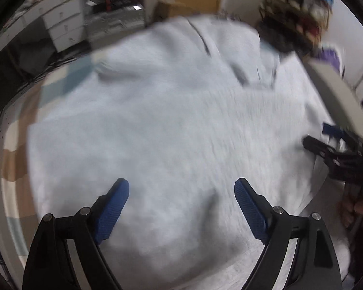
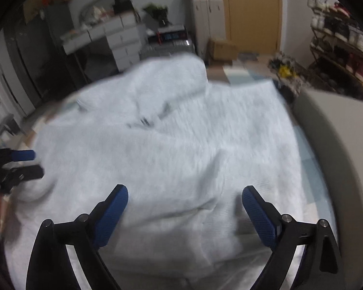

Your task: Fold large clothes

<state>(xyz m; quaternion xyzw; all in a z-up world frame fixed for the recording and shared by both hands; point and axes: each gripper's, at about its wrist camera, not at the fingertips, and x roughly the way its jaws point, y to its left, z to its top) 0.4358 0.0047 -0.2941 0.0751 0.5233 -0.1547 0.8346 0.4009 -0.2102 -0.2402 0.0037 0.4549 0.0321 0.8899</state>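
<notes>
On the bed (image 2: 326,130) I see the light grey garment (image 1: 169,111) spread out. My left hand-held gripper (image 1: 181,191) and right hand-held gripper (image 2: 185,197) hang above it, both spread wide, nothing between the pads.

White drawers (image 2: 123,46) bkgd left, wood door (image 2: 254,12), shoe rack (image 2: 338,46) right (blurred).

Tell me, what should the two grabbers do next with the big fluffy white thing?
Probably lower both and pinch its near edge. The left gripper and right gripper are both open and empty above the pale garment, which lies rumpled and not yet neatly folded. The frames are blurred, so the best edge is hard to pick.
</notes>
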